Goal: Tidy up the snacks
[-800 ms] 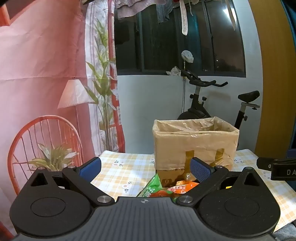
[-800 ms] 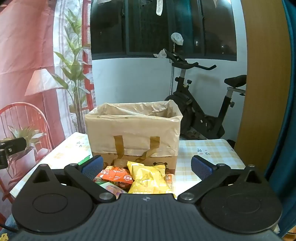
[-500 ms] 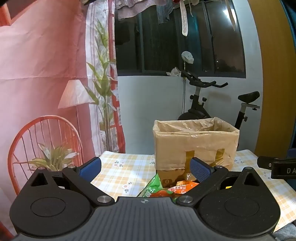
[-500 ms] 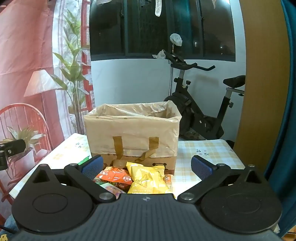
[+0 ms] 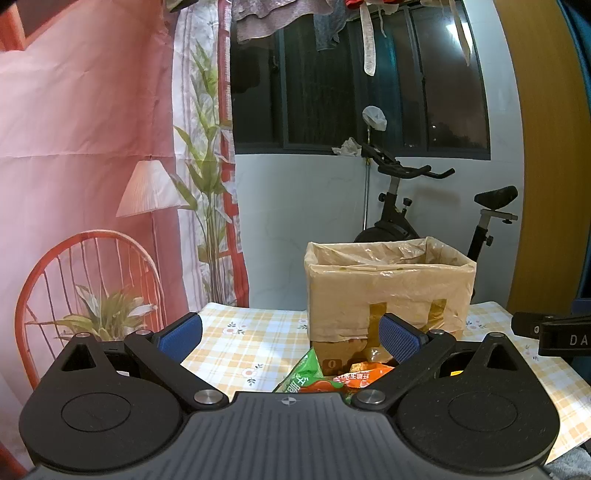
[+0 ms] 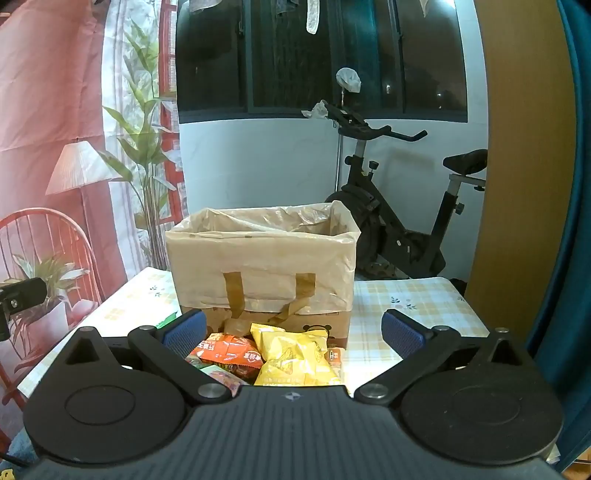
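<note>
Left wrist view: left gripper (image 5: 290, 334) with fingers wide, holding nothing; lined box (image 5: 388, 286) at centre right on the checked worktop (image 5: 251, 339), green packet (image 5: 306, 378) just below it.

Right wrist view: right gripper (image 6: 291, 334) fingers wide, empty; yellow packet (image 6: 291, 354) and red packet (image 6: 227, 350) lie low centre, before the box (image 6: 262, 266).

Background only: black exercise bike (image 6: 388, 218) behind the worktop (image 5: 243, 343), which has a yellow plaid cloth with small flowers. Dark window (image 5: 354, 74) above a white wall, laundry (image 5: 258, 18) hanging along its top edge. Left side has a pink printed backdrop (image 5: 74, 147) showing a lamp, red chair and leafy plants; wooden panel (image 6: 524, 147) on the right, teal curtain (image 6: 580, 184) at the far right edge.
</note>
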